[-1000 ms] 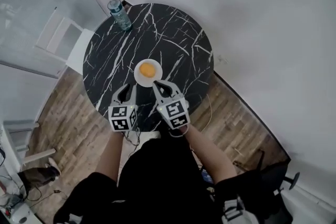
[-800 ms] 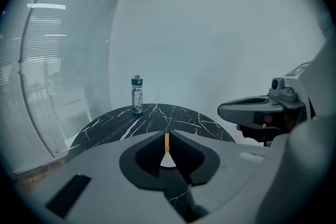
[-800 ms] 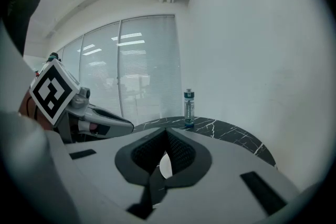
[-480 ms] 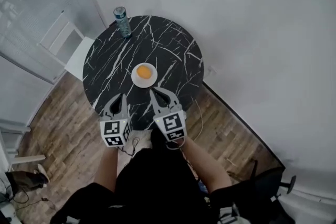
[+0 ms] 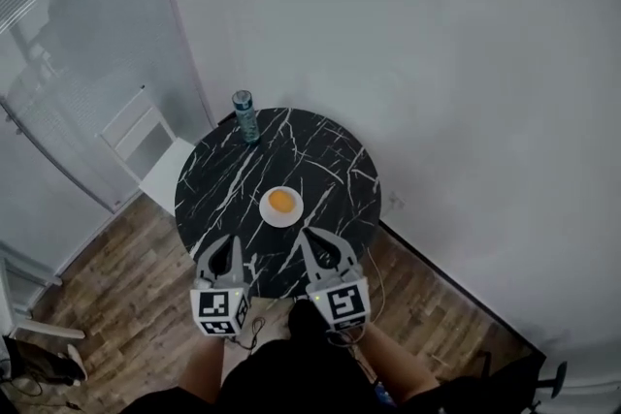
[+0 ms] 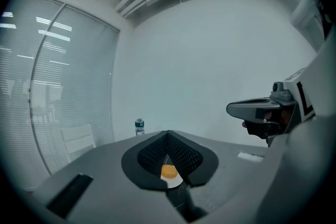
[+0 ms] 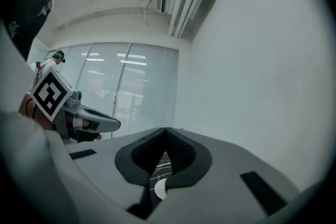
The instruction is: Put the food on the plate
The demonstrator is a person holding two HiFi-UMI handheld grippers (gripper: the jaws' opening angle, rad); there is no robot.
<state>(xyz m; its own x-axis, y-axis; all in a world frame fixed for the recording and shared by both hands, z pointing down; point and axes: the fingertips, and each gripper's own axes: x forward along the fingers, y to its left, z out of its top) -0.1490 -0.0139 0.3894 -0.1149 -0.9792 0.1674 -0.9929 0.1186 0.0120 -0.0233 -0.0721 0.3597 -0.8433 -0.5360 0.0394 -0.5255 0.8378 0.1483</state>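
Evidently round, food (image 5: 280, 201) lies on plate (image 5: 265, 214); left gripper (image 5: 227, 245) and right gripper (image 5: 310, 238) jaws closed.

The plate (image 5: 265, 213) sits mid-bench (image 5: 335, 160) with the food (image 5: 281, 201) on it. A water bottle (image 5: 244, 114) stands at the far left edge, and a chair (image 5: 146, 145) stands left of the bench. The left gripper (image 5: 226, 245) and right gripper (image 5: 311, 238) lie side by side at the near edge, before the plate.
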